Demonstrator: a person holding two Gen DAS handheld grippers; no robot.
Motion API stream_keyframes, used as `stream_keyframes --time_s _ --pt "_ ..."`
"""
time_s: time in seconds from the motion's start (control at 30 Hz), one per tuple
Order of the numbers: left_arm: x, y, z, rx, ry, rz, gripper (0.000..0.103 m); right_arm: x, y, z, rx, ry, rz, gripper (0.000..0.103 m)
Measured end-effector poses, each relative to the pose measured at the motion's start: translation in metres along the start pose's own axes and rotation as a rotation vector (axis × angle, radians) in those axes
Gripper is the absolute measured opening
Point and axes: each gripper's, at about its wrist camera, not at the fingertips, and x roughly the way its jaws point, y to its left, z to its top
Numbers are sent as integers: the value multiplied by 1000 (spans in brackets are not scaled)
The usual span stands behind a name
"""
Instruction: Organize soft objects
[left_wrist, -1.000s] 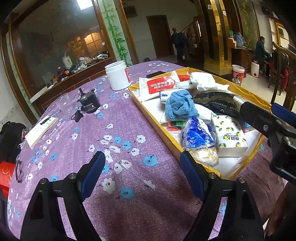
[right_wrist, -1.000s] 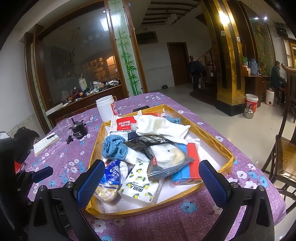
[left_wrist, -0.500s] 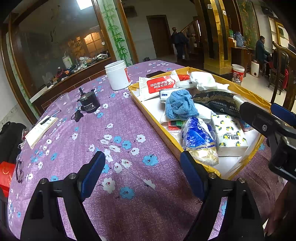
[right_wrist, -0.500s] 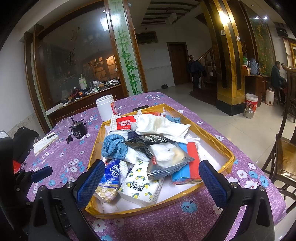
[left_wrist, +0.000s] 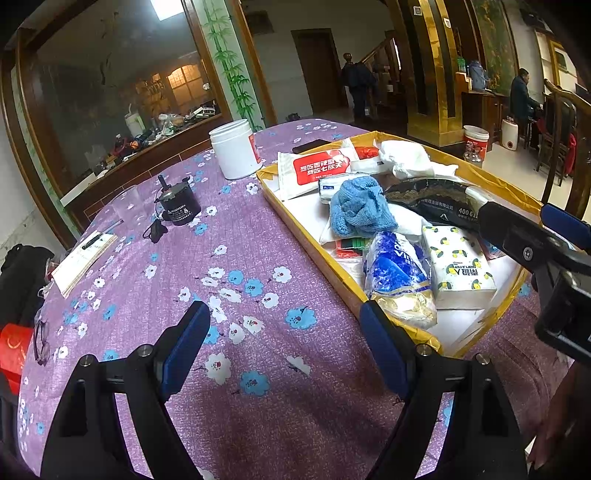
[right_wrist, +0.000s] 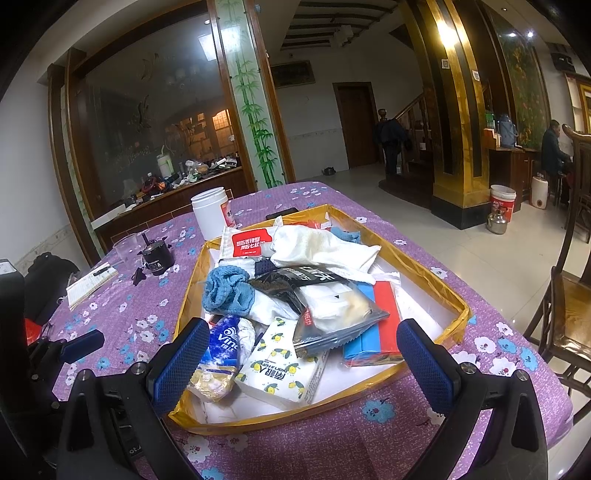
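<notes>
A shallow yellow-edged tray (right_wrist: 428, 269) on the purple flowered table holds soft goods: a blue knitted cloth (right_wrist: 229, 290), a white cloth (right_wrist: 325, 247), a lemon-print tissue pack (right_wrist: 280, 369), a blue-white bag (right_wrist: 221, 350), a black packet (right_wrist: 295, 280) and a red-labelled wipes pack (right_wrist: 248, 242). My right gripper (right_wrist: 303, 365) is open and empty, hovering at the tray's near edge. My left gripper (left_wrist: 284, 347) is open and empty over bare tablecloth left of the tray (left_wrist: 306, 240). The blue cloth (left_wrist: 360, 212) and tissue pack (left_wrist: 458, 266) show there too.
A white jar (left_wrist: 236, 147), a small black motor (left_wrist: 177, 208), a clear glass (right_wrist: 125, 249) and a notepad (left_wrist: 83, 256) stand on the table left of the tray. A wooden chair (right_wrist: 565, 295) stands at the right. People are in the far room.
</notes>
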Motion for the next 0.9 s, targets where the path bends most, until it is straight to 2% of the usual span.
stream_keyframes --time_s 0.9 --pt "-1 -1 0 18 -2 22 83 0 0 0 2 0 0 102"
